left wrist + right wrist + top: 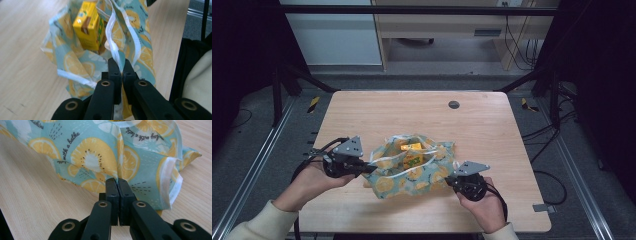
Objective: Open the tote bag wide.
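The wooden table (492, 125) carried everything, and the lemon-print bag (412, 167) lay on its near half, toward the person's edge. All places here are given from that bag.

Both forearms came in from the near side, sleeves pale, each hand wrapped around a gripper body and angled inward toward the bag. The left gripper (363, 168) met the bag's left side, its grey plate tilted up. In the left gripper view, its jaws were pressed together on the bag's white-edged rim, with fabric rising from between them. The right gripper (451, 179) met the bag's right near corner. In the right gripper view, its jaws were likewise closed tight, pinching a fold of the printed cloth just above the tabletop.

The bag was soft, pale teal with yellow citrus slices and small dark script, and trimmed in white. Held at two sides, its mouth stood open upward and crumpled. Inside it sat a yellow carton (88, 26), upright and leaning a little.

Beyond the bag, toward the far edge, a small dark round cap (454, 104) was set into the tabletop, well apart from it. Black cables trailed from each gripper past the hands.
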Demonstrator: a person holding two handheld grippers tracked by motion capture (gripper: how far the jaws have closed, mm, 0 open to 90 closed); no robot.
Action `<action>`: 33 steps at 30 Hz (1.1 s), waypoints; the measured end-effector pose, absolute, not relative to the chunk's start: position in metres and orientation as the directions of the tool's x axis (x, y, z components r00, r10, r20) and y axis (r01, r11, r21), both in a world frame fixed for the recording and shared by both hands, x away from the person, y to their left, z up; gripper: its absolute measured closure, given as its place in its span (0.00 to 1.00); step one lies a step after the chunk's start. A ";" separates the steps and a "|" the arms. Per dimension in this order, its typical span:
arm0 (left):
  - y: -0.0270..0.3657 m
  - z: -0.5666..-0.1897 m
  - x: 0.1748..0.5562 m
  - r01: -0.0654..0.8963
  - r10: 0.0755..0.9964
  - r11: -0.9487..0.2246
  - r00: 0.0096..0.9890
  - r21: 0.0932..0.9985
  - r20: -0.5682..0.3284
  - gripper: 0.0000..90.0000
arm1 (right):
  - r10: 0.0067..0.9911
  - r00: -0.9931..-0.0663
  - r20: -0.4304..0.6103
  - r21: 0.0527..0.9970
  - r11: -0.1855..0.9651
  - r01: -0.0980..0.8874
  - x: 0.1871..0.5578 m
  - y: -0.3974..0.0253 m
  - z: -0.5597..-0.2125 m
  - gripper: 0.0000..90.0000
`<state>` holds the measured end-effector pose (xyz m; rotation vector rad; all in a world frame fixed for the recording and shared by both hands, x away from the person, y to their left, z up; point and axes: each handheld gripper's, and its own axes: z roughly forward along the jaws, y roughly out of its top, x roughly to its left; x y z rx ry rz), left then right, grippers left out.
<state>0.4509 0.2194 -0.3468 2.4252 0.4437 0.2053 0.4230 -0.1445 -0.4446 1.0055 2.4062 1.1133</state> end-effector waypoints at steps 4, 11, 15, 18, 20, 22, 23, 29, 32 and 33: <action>0.223 -0.362 0.449 0.290 0.370 -0.710 0.929 0.642 -0.010 0.99 | 0.707 -0.706 0.029 0.747 0.454 0.486 0.425 -0.145 -0.448 0.97; 0.220 -0.382 0.446 0.291 0.356 -0.743 0.934 0.603 -0.011 0.99 | 0.710 -0.703 0.049 0.739 0.447 0.504 0.427 -0.146 -0.451 0.91; 0.219 -0.392 0.447 0.305 0.361 -0.738 0.932 0.601 -0.029 0.99 | 0.717 -0.695 0.052 0.748 0.434 0.503 0.427 -0.146 -0.450 0.82; 0.218 -0.398 0.447 0.311 0.362 -0.743 0.932 0.593 -0.034 0.99 | 0.726 -0.686 0.050 0.748 0.428 0.507 0.428 -0.148 -0.450 0.76; 0.217 -0.402 0.448 0.314 0.363 -0.744 0.931 0.590 -0.039 0.99 | 0.730 -0.682 0.053 0.755 0.418 0.506 0.427 -0.147 -0.448 0.71; 0.217 -0.406 0.449 0.319 0.365 -0.744 0.930 0.588 -0.044 0.99 | 0.725 -0.687 0.057 0.763 0.412 0.498 0.426 -0.146 -0.446 0.65; 0.217 -0.408 0.450 0.324 0.367 -0.742 0.929 0.587 -0.048 0.99 | 0.725 -0.687 0.047 0.767 0.414 0.490 0.423 -0.145 -0.445 0.63; 0.217 -0.415 0.451 0.328 0.368 -0.744 0.928 0.582 -0.052 0.99 | 0.730 -0.683 0.035 0.779 0.408 0.476 0.418 -0.146 -0.441 0.58; 0.218 -0.418 0.452 0.326 0.369 -0.750 0.928 0.576 -0.045 0.99 | 0.739 -0.673 0.033 0.791 0.392 0.470 0.417 -0.148 -0.437 0.55; 0.218 -0.419 0.452 0.329 0.376 -0.749 0.926 0.576 -0.040 0.99 | 0.743 -0.668 0.037 0.793 0.385 0.472 0.417 -0.148 -0.436 0.54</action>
